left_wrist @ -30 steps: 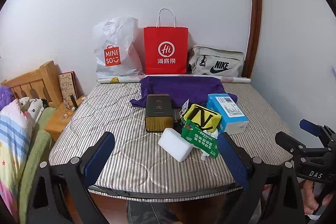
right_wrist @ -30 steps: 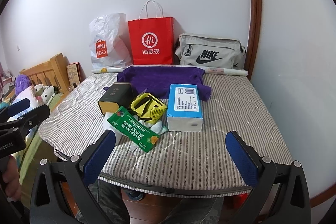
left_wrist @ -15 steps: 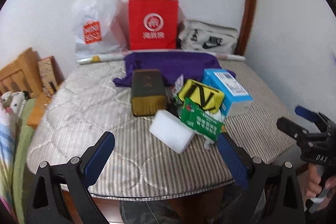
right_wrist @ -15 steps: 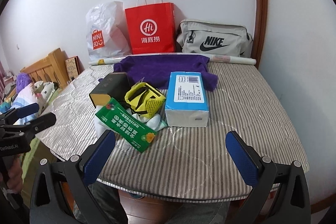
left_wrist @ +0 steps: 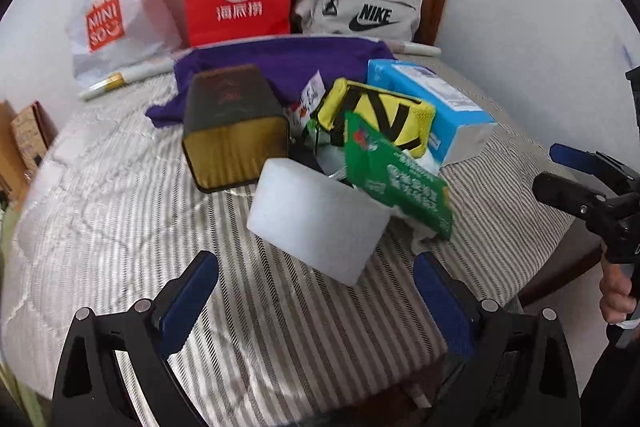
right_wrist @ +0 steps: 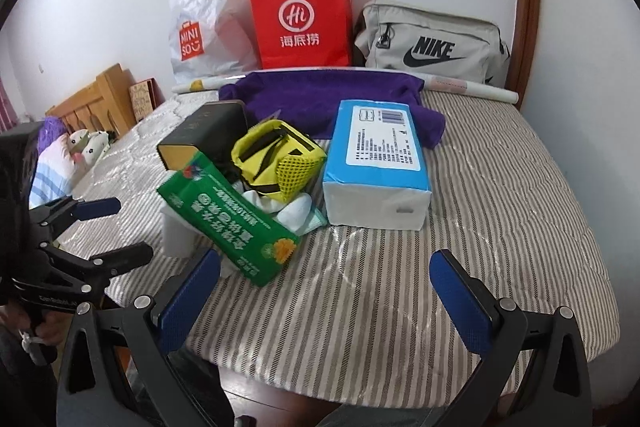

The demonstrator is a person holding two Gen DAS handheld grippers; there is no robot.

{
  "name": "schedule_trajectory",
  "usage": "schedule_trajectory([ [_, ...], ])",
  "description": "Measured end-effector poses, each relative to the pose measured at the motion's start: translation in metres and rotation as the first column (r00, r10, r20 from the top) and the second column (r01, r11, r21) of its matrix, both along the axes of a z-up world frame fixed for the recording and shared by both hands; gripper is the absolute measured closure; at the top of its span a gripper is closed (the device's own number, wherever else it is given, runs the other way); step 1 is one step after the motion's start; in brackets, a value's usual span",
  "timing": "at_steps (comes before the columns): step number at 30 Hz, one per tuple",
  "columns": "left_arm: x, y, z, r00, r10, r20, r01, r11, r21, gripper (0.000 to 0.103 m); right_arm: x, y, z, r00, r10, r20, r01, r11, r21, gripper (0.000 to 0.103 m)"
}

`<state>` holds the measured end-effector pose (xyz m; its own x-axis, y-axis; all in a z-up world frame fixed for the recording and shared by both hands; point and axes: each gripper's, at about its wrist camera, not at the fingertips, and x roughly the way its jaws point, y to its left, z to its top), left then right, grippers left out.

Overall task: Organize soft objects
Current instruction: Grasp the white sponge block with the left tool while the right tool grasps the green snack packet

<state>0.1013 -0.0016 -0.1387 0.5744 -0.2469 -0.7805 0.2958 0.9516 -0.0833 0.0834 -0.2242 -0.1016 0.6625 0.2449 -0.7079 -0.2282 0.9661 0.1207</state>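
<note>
A pile lies on the striped mattress: a white sponge block, a green packet, a yellow pouch, a blue tissue pack, a dark tin box and a purple cloth. My left gripper is open, just short of the sponge block. My right gripper is open and empty, near the green packet and in front of the blue pack. White socks peek from under the yellow pouch.
A white Miniso bag, a red paper bag and a grey Nike bag stand along the back wall. A rolled poster lies behind the cloth. A wooden headboard and plush toys sit at left.
Both grippers have moved forward toward the pile. The left one has dropped closer to the sponge block; the right one is nearer the green packet. Both stay open.
</note>
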Motion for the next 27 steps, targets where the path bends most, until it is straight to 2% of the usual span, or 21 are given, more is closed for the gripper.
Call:
schedule_trajectory([
  [4, 0.012, 0.003, -0.008, 1.000, -0.023, 0.001, 0.023, 0.999, -0.033, 0.005, 0.010, 0.000, -0.007, 1.000, 0.004, -0.018, -0.004, 1.000, 0.009, 0.000],
  [7, 0.022, 0.001, -0.014, 0.998, -0.059, 0.014, 0.060, 0.998, -0.021, 0.005, 0.017, 0.001, -0.011, 0.999, 0.014, -0.036, -0.013, 0.999, 0.033, 0.000],
  [14, 0.036, -0.006, -0.021, 0.985, -0.165, 0.045, 0.168, 0.985, -0.052, 0.006, 0.021, 0.021, -0.018, 0.991, 0.132, -0.036, -0.131, 0.991, 0.029, 0.000],
  [15, 0.037, -0.006, -0.021, 0.984, -0.170, 0.050, 0.172, 0.983, -0.055, 0.009, 0.021, 0.023, -0.019, 0.989, 0.142, -0.038, -0.141, 0.990, 0.027, 0.000],
  [16, 0.039, -0.006, -0.022, 0.984, -0.170, 0.051, 0.173, 0.983, -0.058, 0.017, 0.022, 0.025, -0.020, 0.987, 0.153, -0.041, -0.152, 0.988, 0.030, 0.000],
  [20, 0.038, 0.001, -0.018, 0.984, -0.163, 0.069, 0.168, 0.983, -0.068, 0.019, 0.027, 0.034, -0.025, 0.982, 0.178, -0.060, -0.175, 0.983, 0.046, 0.000],
  [23, 0.036, 0.015, -0.012, 0.991, -0.110, 0.070, 0.113, 0.993, -0.039, 0.019, 0.033, 0.041, -0.029, 0.979, 0.192, -0.071, -0.189, 0.981, 0.047, 0.000],
  [27, 0.039, 0.041, -0.010, 0.999, -0.015, 0.039, 0.017, 0.999, -0.049, 0.019, 0.041, 0.052, -0.034, 0.972, 0.218, -0.083, -0.215, 0.976, 0.046, 0.000],
])
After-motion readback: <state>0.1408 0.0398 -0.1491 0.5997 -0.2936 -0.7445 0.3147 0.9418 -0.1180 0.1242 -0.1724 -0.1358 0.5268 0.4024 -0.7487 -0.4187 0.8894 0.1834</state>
